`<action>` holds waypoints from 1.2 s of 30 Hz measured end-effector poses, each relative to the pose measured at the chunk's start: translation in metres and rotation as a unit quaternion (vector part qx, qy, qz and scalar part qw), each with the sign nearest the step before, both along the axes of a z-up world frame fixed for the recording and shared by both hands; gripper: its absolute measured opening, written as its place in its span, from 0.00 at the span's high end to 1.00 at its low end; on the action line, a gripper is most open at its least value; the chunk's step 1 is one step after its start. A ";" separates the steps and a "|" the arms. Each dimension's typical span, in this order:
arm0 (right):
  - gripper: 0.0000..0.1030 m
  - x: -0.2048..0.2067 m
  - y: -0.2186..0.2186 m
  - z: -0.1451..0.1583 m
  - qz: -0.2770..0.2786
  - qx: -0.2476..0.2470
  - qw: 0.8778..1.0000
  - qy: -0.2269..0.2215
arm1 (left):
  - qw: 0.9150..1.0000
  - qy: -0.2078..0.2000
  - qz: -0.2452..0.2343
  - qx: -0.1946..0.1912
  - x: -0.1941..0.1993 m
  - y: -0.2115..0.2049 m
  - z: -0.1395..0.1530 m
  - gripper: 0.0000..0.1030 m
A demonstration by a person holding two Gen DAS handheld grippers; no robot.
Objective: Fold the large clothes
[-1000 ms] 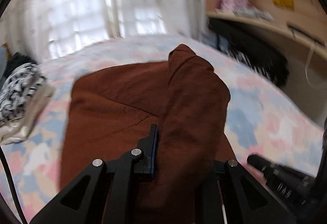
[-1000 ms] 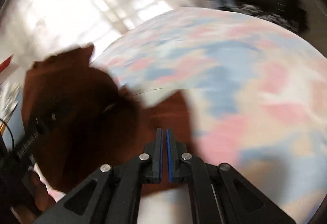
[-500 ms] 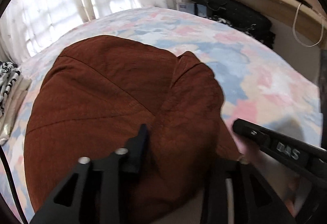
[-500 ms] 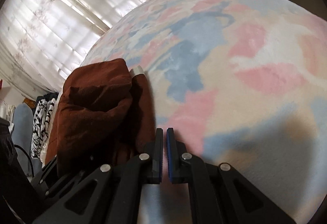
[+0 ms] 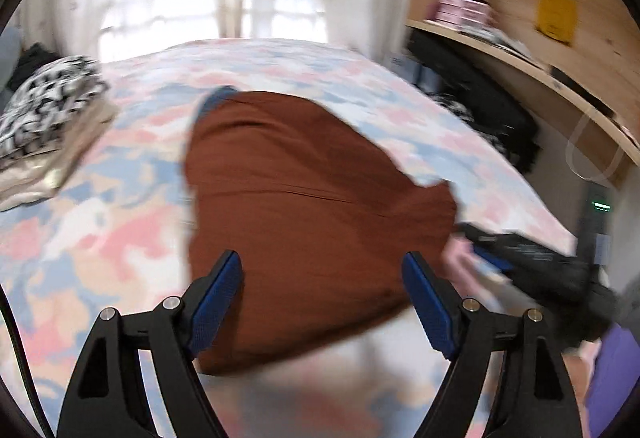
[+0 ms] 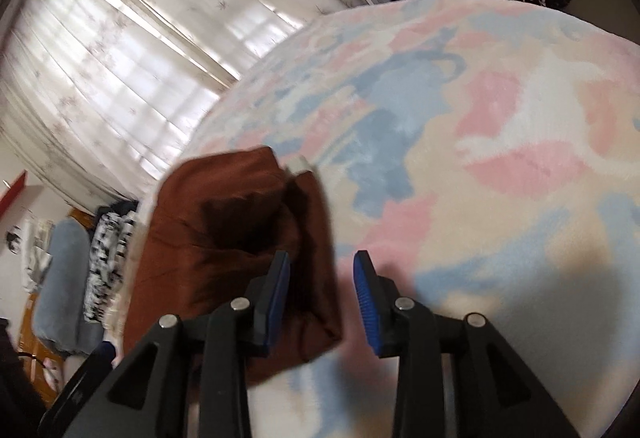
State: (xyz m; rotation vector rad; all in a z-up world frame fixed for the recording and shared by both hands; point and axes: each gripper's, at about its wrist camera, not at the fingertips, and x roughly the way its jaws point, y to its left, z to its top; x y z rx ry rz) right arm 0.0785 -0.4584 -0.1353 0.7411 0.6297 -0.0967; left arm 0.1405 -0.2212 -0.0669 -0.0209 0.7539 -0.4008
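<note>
Both grippers are letting go: the left gripper (image 5: 322, 302) spreads wide and the right gripper (image 6: 322, 302) parts narrowly, neither pinching the rust-brown garment (image 5: 304, 206), which lies folded mid-bedspread (image 5: 100, 238).

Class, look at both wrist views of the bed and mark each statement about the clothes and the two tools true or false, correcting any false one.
1. The brown garment lies on the pastel patterned bedcover. True.
2. The left tool is clamped on the garment. False: its jaws are opening and its blue pads stand apart, pressing nothing.
3. A black-and-white patterned cloth sits on the bed beyond the garment's left side. True.
4. The right tool is fully shut. False: its jaws are opening, with a gap between the pads.
5. The window curtains are dark blue. False: they are white and sheer.
</note>
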 end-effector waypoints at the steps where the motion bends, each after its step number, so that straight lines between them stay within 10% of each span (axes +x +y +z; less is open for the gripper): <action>1: 0.64 -0.003 0.000 0.006 0.003 0.008 1.000 -0.012 | 1.000 0.010 0.017 0.008 0.008 0.008 -0.003 0.21; 4: 0.46 -0.002 0.005 0.021 0.018 0.030 0.999 -0.038 | 0.998 0.037 0.042 0.011 0.025 0.024 -0.013 0.23; 11: 0.45 0.050 0.027 0.038 0.065 -0.017 0.998 0.005 | 0.997 0.065 0.051 -0.001 0.060 0.026 -0.030 0.29; 13: 0.89 0.069 0.030 0.031 0.094 -0.013 0.995 0.029 | 0.996 0.063 0.057 0.001 0.065 0.028 -0.030 0.35; 19: 0.89 0.043 0.028 0.039 0.088 -0.023 0.996 -0.005 | 0.998 0.046 0.042 0.008 0.064 0.030 -0.036 0.39; 27: 0.89 0.034 0.023 -0.030 0.056 -0.002 0.996 0.071 | 0.998 0.030 0.048 0.015 0.053 0.025 -0.059 0.39; 36: 0.59 0.036 0.023 0.002 0.042 -0.056 0.992 0.101 | 0.998 0.048 0.029 -0.033 0.062 0.044 -0.023 0.38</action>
